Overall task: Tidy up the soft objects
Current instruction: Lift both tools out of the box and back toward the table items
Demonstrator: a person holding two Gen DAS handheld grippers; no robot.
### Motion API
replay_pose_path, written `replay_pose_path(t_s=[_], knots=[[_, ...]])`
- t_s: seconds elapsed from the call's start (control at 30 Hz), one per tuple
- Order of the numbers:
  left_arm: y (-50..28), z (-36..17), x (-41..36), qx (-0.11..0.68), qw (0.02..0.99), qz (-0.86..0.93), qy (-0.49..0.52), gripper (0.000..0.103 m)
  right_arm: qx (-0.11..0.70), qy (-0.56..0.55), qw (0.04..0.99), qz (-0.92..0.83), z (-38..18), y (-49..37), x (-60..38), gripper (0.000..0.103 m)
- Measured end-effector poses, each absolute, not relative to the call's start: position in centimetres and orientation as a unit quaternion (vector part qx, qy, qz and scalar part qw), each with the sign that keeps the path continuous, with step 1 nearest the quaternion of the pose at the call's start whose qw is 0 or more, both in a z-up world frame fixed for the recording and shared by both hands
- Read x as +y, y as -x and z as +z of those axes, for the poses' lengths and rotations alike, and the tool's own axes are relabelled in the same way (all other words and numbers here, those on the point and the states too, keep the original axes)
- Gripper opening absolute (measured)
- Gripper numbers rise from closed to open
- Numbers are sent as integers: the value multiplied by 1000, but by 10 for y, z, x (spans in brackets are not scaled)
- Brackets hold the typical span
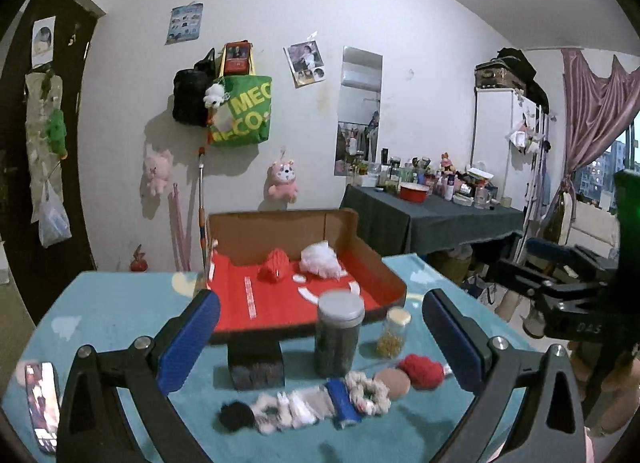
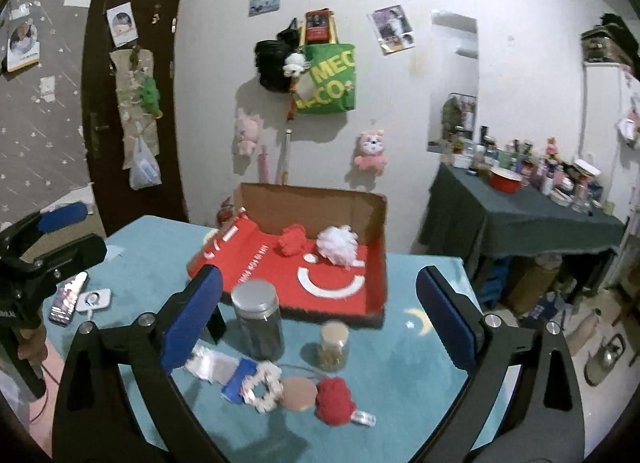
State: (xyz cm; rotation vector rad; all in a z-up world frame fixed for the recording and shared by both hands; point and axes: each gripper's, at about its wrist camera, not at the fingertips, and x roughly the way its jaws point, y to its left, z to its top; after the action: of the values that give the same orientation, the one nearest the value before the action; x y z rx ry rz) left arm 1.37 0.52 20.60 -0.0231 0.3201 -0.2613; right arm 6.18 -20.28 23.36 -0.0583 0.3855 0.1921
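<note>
A row of soft items lies on the teal table cover. From the left come a black pom-pom [image 1: 236, 415], a white frilly cloth [image 1: 298, 405], a blue piece [image 1: 342, 403], a flowered scrunchie [image 1: 368, 391], a tan puff [image 1: 394, 383] and a red pom-pom [image 1: 422, 371]. My left gripper [image 1: 320, 343] hangs open above the row with nothing between its fingers. My right gripper [image 2: 320, 319] is open too, over the scrunchie [image 2: 264, 385], puff [image 2: 298, 393] and red pom-pom [image 2: 336, 401]. The cardboard box [image 2: 372, 223] with a red floor holds a red fluffy ball [image 2: 292, 239] and a white one [image 2: 338, 243].
Between the row and the box stand a tall dark jar with a grey lid [image 1: 340, 331] and a small jar [image 1: 394, 333]. A black block [image 1: 256, 363] props up the box front. A phone [image 1: 42, 407] lies at the left table edge. A cluttered side table [image 1: 440, 215] stands at the right.
</note>
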Motion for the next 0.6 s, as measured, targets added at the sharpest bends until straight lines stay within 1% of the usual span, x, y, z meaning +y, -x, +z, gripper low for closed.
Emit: replay_pose_path(t_s=[0.3,0.6], knots=[[14,153,-7,131,985,-110,18,103,143,21,989,42,173,-8,-209,99],[16,114,-16,120,987,-110,12,103,123,22,992,19,121,6,-205,99]])
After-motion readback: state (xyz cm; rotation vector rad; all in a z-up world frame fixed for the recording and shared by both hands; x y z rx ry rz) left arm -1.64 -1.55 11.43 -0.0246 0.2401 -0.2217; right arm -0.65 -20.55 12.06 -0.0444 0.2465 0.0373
